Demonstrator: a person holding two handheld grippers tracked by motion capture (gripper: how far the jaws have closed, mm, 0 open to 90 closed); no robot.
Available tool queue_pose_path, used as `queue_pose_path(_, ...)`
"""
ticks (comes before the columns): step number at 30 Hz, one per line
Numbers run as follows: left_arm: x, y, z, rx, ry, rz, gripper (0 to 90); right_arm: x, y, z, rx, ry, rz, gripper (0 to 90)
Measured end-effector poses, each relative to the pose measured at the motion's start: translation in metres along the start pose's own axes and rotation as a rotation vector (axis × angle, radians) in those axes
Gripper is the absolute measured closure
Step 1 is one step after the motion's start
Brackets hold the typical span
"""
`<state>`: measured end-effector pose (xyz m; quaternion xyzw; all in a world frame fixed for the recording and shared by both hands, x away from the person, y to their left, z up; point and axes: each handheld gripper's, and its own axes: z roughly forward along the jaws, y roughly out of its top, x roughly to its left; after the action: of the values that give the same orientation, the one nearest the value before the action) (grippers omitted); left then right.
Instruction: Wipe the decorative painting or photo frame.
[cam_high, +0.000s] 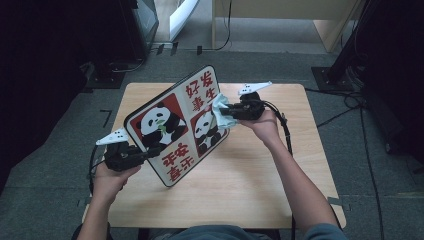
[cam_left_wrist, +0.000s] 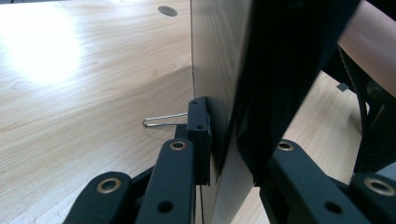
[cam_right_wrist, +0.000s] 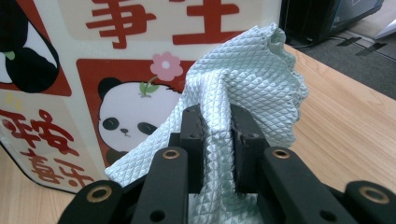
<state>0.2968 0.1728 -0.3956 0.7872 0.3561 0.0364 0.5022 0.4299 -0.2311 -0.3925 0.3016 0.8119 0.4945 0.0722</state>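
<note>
The panda board (cam_high: 176, 125) stands tilted on edge over the wooden table (cam_high: 250, 195) — the left gripper (cam_high: 145, 155) is clamped on its lower edge, while the right gripper (cam_high: 227, 117) (jaws pinching a pale green cloth (cam_right_wrist: 243, 88)) presses that cloth against the board's printed face.

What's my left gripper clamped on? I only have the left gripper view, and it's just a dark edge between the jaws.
Observer: The left gripper is shut on the lower left edge of a panda board, printed with pandas and red characters and held tilted above the table.
Operator: Where's the other gripper?
Observer: The right gripper is at the board's opposite edge, shut on a pale green cloth.
Operator: Is the cloth on the board?
Observer: In the right gripper view it bunches up against the printed face beside a panda picture; real contact I cannot confirm.
</note>
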Motion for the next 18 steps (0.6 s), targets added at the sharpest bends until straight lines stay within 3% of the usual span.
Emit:
queue_pose_path(5, 0.0, 0.0, 0.0, 0.002, -0.002, 0.003, 79.4, 0.001, -0.009, 0.002, -0.025, -0.016, -0.037, 78.3)
queue_pose_path(18, 0.001, 0.001, 0.0, 0.005, -0.01, 0.007, 78.9, -0.002, -0.029, 0.007, -0.007, -0.019, -0.01, 78.2)
